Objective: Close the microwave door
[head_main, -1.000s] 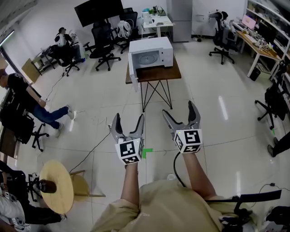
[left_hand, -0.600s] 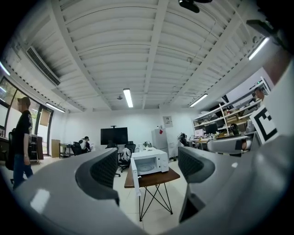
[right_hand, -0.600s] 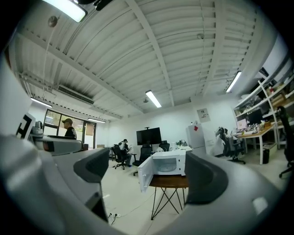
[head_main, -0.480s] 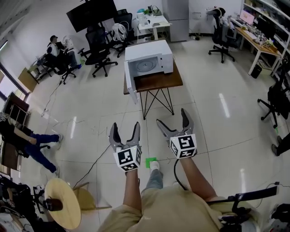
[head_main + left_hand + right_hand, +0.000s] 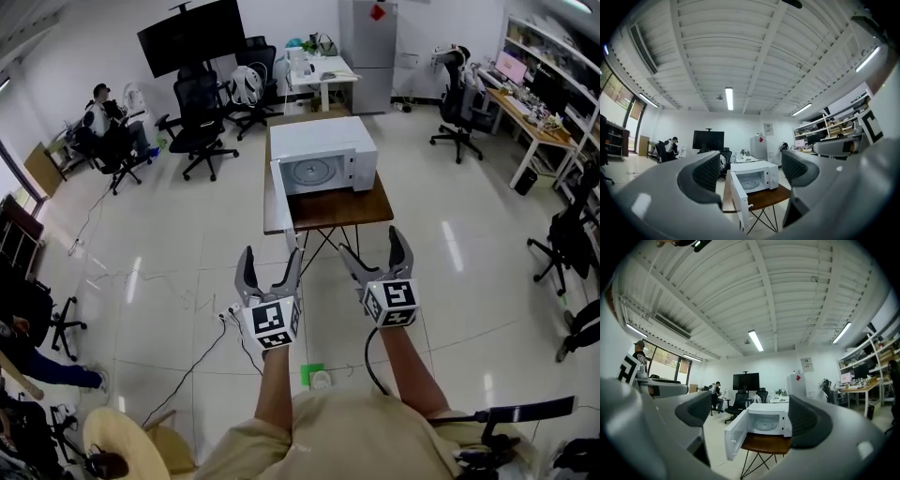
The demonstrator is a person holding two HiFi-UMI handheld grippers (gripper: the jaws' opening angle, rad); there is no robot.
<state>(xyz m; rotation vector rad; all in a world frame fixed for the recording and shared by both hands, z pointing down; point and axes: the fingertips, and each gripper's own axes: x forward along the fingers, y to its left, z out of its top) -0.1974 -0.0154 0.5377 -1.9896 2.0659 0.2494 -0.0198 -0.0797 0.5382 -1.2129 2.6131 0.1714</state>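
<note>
A white microwave (image 5: 324, 157) stands on a small brown table (image 5: 328, 210) straight ahead. Its door (image 5: 285, 201) is swung wide open to the left, showing the glass turntable inside. My left gripper (image 5: 273, 266) and right gripper (image 5: 378, 247) hover side by side above the floor, short of the table's front edge, both open and empty. The left gripper view shows the microwave (image 5: 754, 176) and its open door (image 5: 739, 199) between the jaws. In the right gripper view the microwave (image 5: 768, 423) and door (image 5: 737, 436) sit low in the middle.
Black office chairs (image 5: 202, 122) and a seated person (image 5: 101, 114) are at the far left by a large dark screen (image 5: 192, 37). Desks and shelves (image 5: 544, 98) line the right wall. A black cable (image 5: 192, 370) trails across the white tiled floor.
I have come closer to the table, and both grippers now reach nearly to its front edge. Both stay open. The microwave door has not moved.
</note>
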